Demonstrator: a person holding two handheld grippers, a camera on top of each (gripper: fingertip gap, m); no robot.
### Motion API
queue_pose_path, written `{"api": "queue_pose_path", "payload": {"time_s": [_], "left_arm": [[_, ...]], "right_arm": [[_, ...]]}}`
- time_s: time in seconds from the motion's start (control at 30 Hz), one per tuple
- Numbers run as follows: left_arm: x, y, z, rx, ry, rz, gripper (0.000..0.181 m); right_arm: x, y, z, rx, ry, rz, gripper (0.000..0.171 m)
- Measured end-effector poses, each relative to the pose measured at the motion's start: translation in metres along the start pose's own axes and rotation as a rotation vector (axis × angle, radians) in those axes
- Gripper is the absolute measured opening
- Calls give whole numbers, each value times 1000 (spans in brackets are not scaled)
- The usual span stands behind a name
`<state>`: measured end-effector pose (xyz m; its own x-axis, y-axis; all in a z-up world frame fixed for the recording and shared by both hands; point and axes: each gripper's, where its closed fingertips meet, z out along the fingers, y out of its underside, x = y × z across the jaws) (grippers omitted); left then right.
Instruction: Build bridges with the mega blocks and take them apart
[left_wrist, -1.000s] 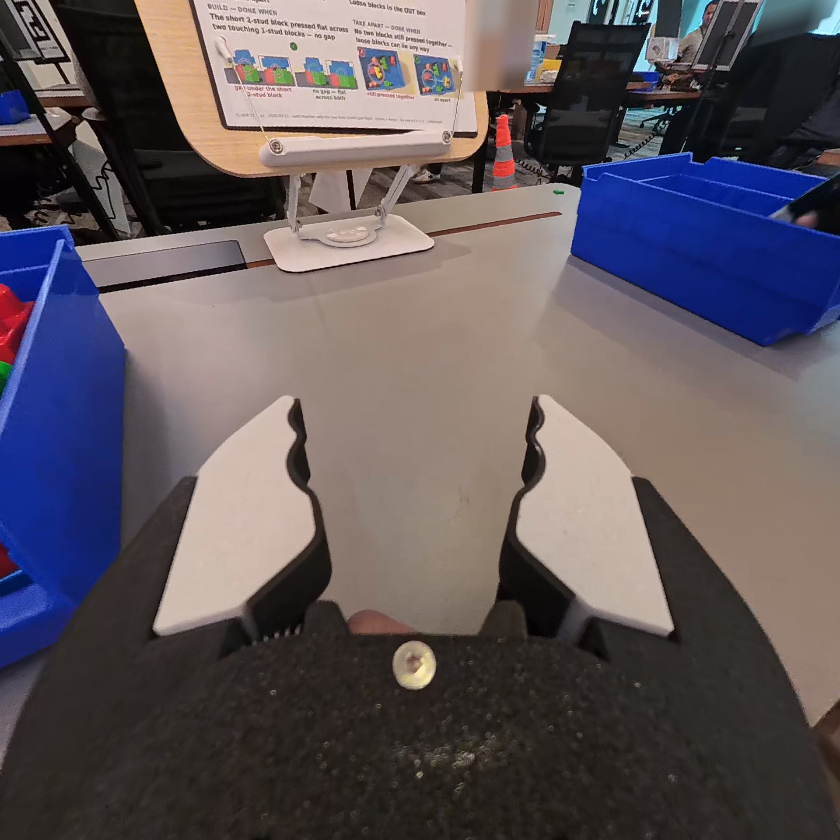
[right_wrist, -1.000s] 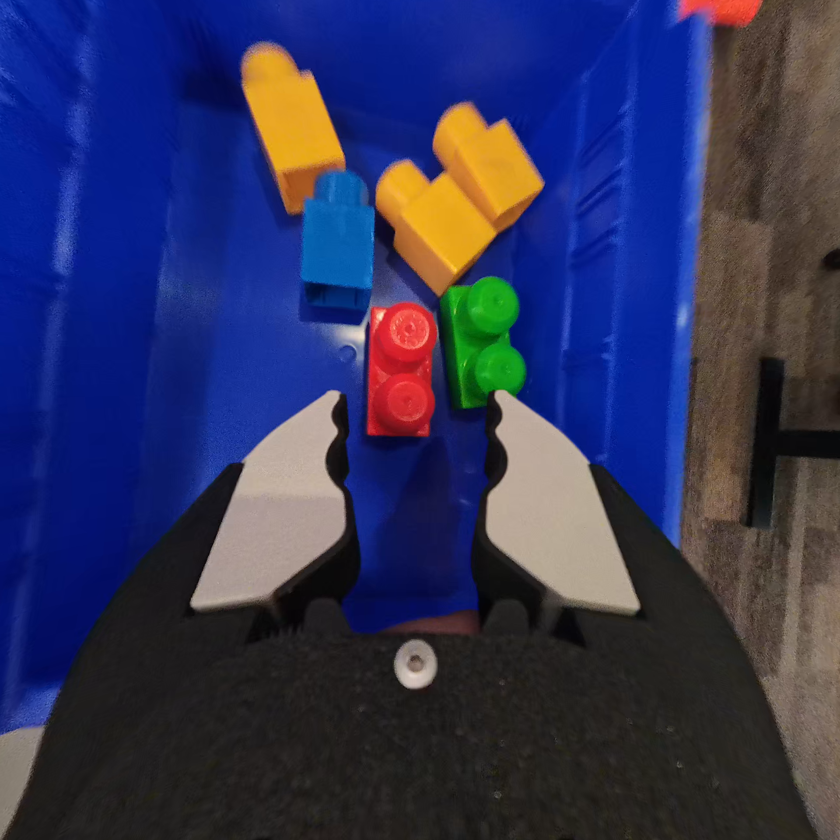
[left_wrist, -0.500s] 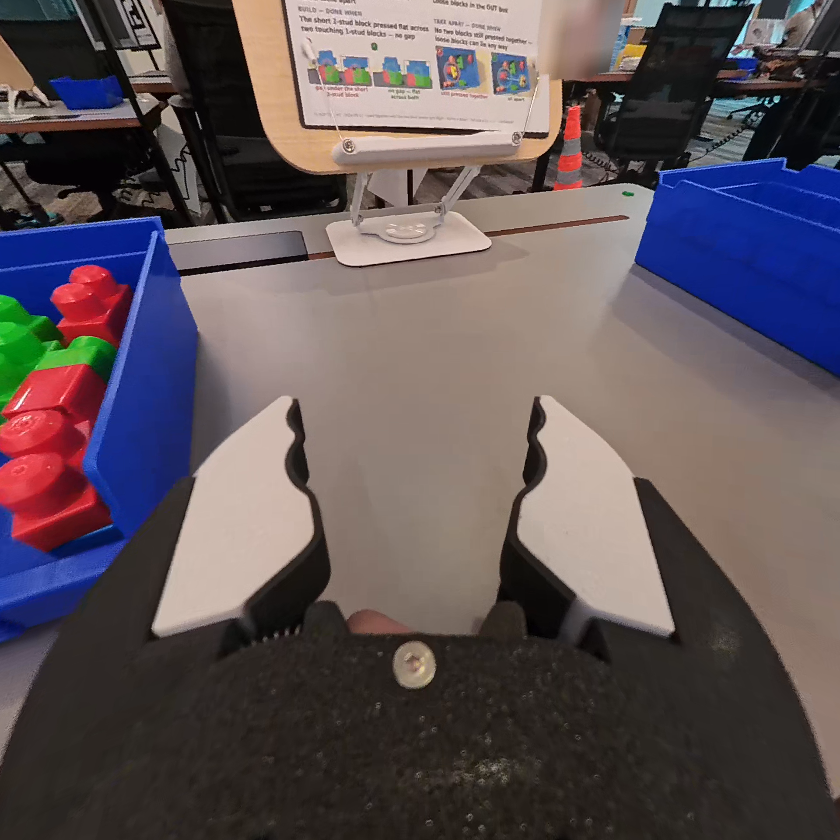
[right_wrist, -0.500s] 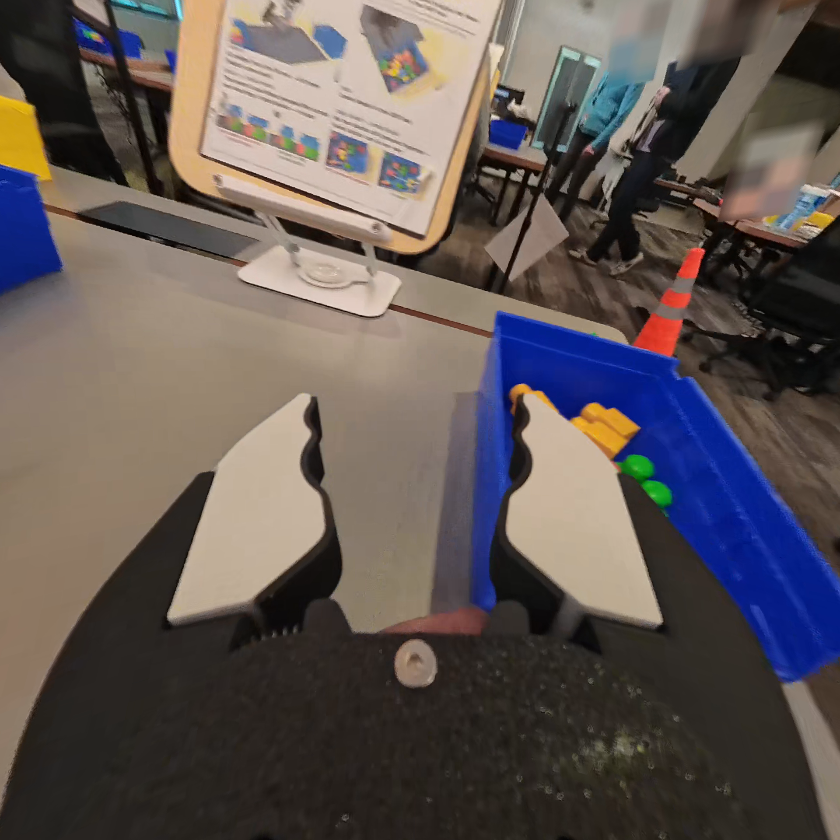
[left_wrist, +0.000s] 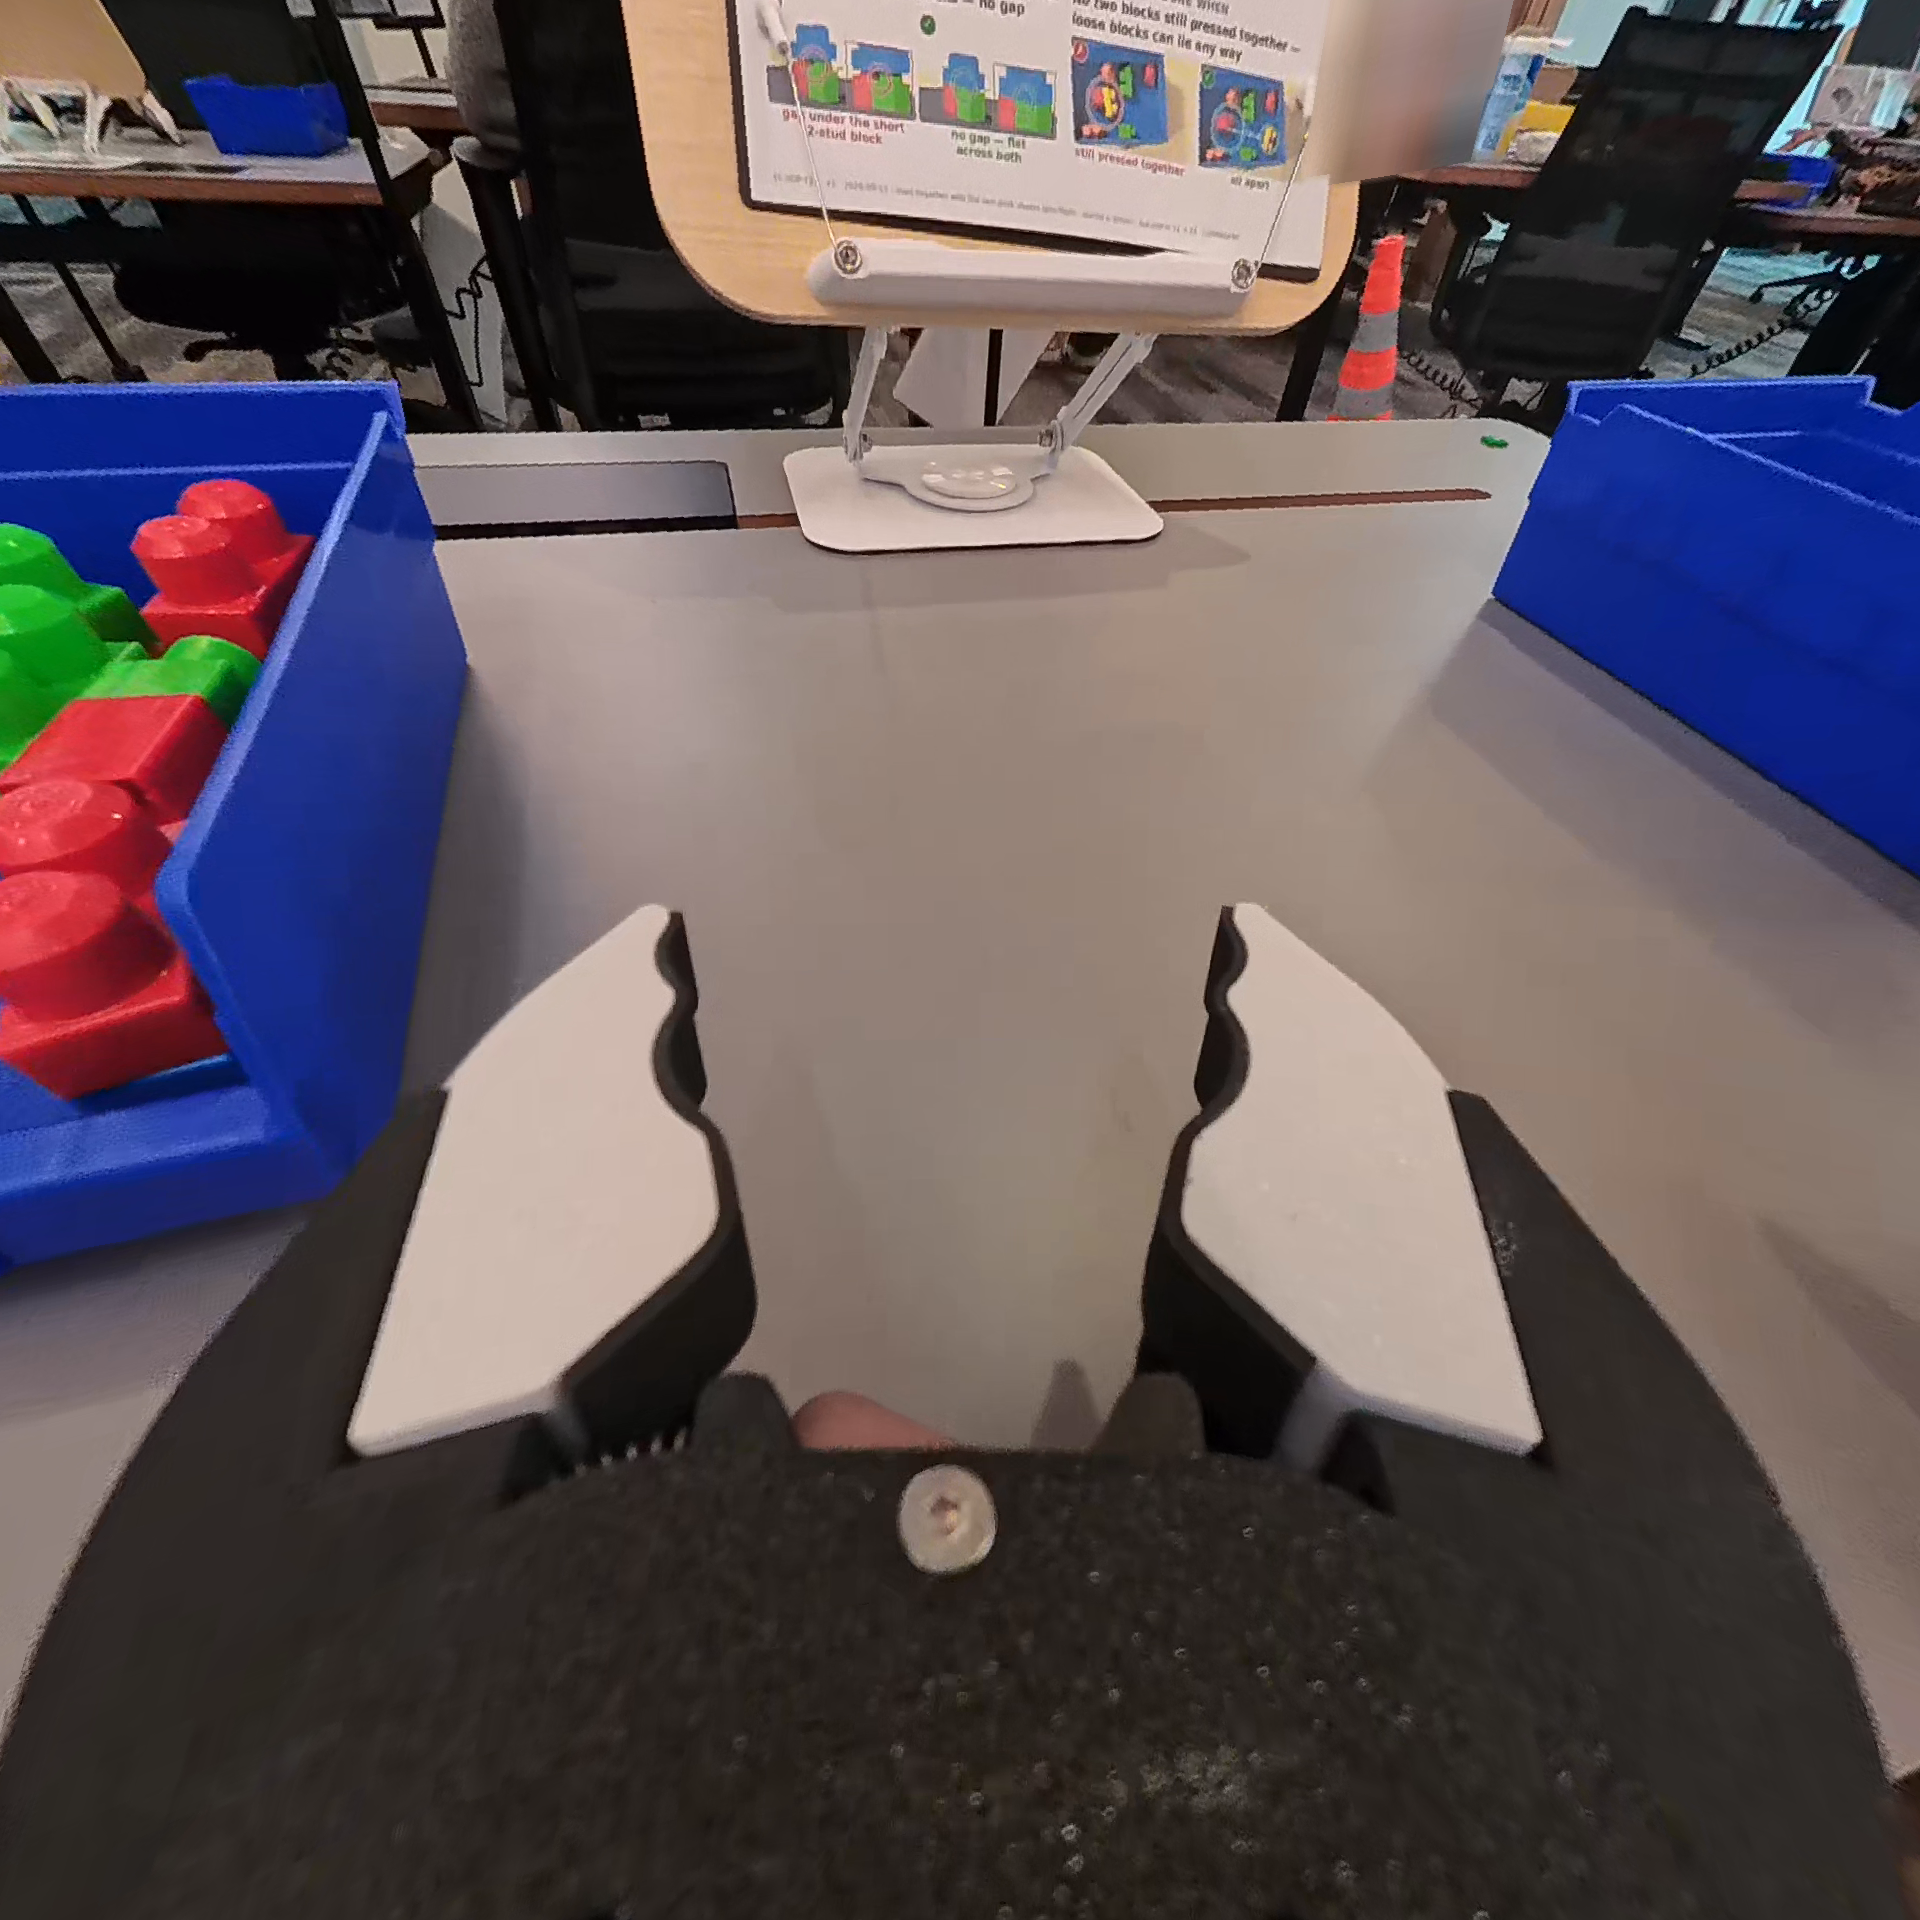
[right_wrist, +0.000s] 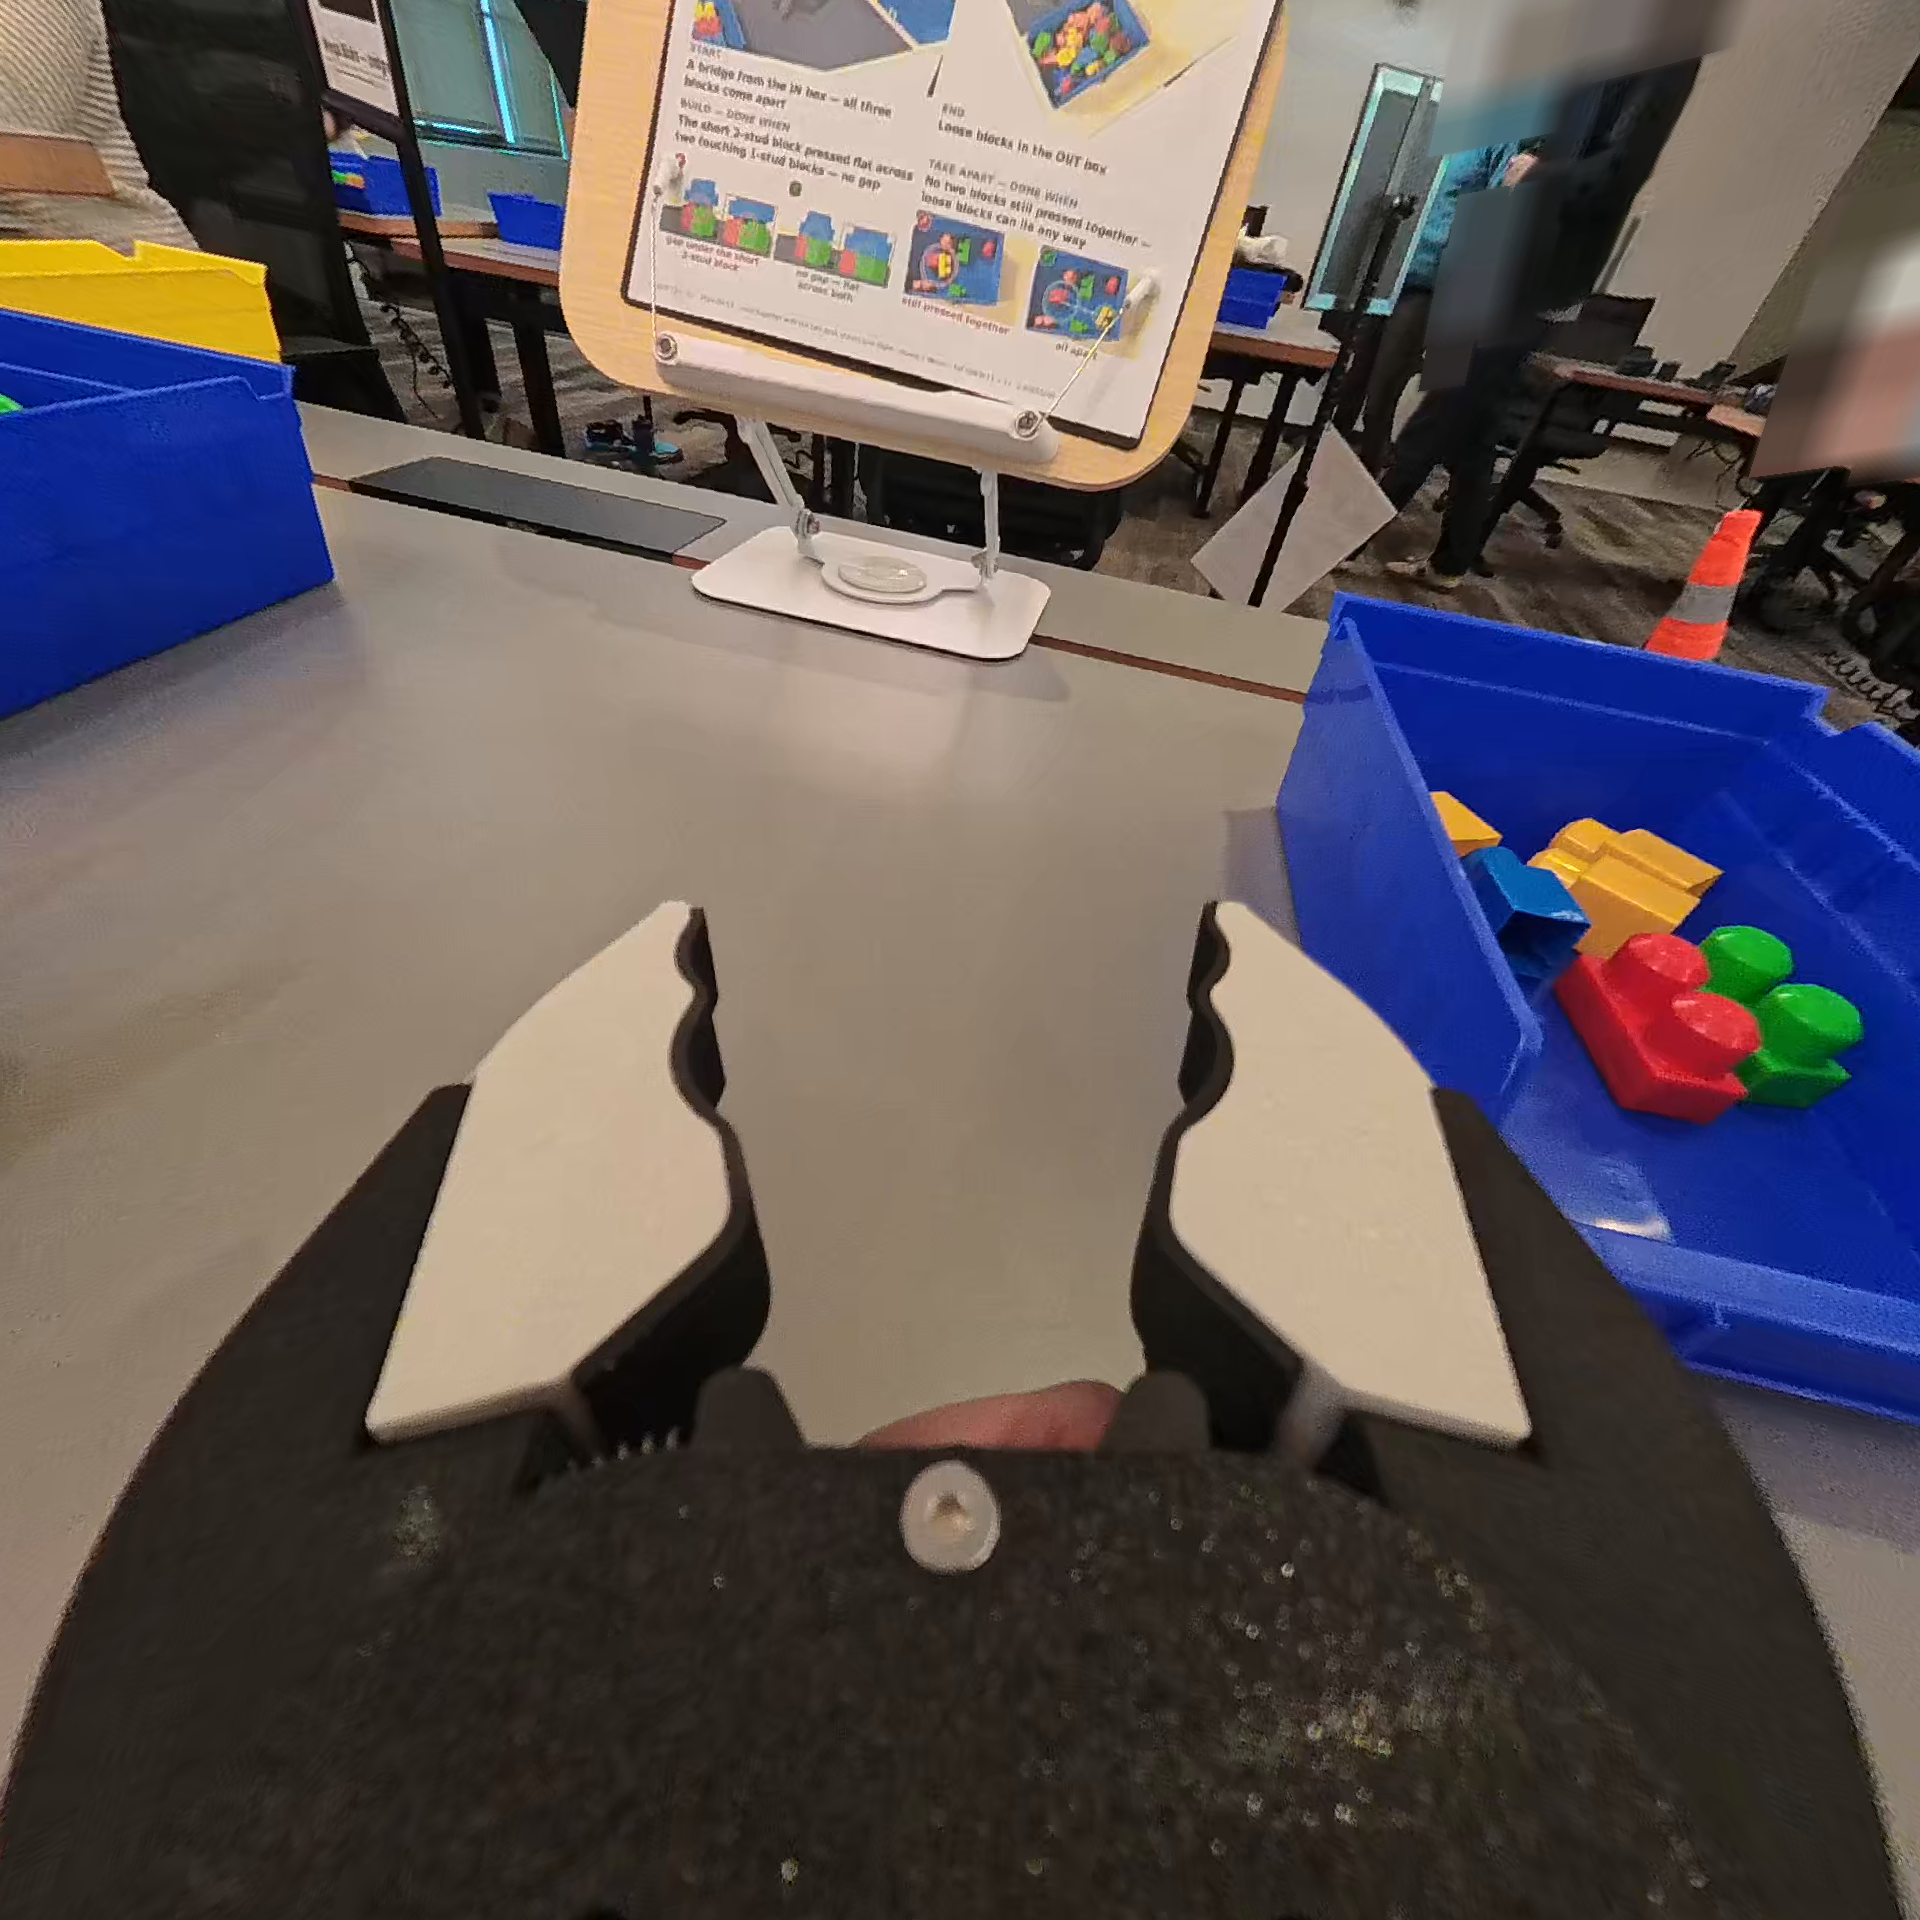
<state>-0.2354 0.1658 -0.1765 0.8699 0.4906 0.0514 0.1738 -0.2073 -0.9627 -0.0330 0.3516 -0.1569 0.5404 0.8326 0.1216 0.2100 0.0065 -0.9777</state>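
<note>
Beyond the grey table (left_wrist: 987, 790), black office chairs (left_wrist: 1621, 187) stand at far desks (right_wrist: 1278, 343); an orange traffic cone (right_wrist: 1709, 587) stands on what looks like patterned carpet.

a sign board (left_wrist: 997, 156) on a white stand (left_wrist: 971, 499) sits at the back of the grey table (left_wrist: 987, 779). an orange cone (right_wrist: 1709, 587) stands on the floor.

A blue plastic bin (left_wrist: 312, 790) of red and green blocks (left_wrist: 114, 769) is set at the left of the grey desk (left_wrist: 956, 790). Another blue plastic bin (right_wrist: 1382, 862), holding loose blocks (right_wrist: 1673, 966), is placed at the right. Between and behind them a wooden-backed instruction board on a white stand (right_wrist: 883, 592) is stood.
</note>
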Motion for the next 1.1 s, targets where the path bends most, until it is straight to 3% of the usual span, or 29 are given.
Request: {"api": "queue_pose_path", "payload": {"time_s": [0.37, 0.57, 0.73, 0.87, 1.1], "left_arm": [[-19, -6, -10, -11, -57, -4, 91], [-87, -55, -34, -59, -193, 60, 88], [-152, -83, -34, -138, -298, 124, 88], [-183, -70, -17, -262, -307, 96, 88], [-200, -19, 16, -452, -294, 8, 87]], "right_arm": [[-2, 7, 4, -31, -14, 11, 86], [-2, 6, 3, -34, -22, 13, 86], [-2, 9, 4, -47, -40, 27, 86], [-1, 13, 6, -57, -51, 40, 86], [10, 14, 7, -59, -50, 66, 85]]}}
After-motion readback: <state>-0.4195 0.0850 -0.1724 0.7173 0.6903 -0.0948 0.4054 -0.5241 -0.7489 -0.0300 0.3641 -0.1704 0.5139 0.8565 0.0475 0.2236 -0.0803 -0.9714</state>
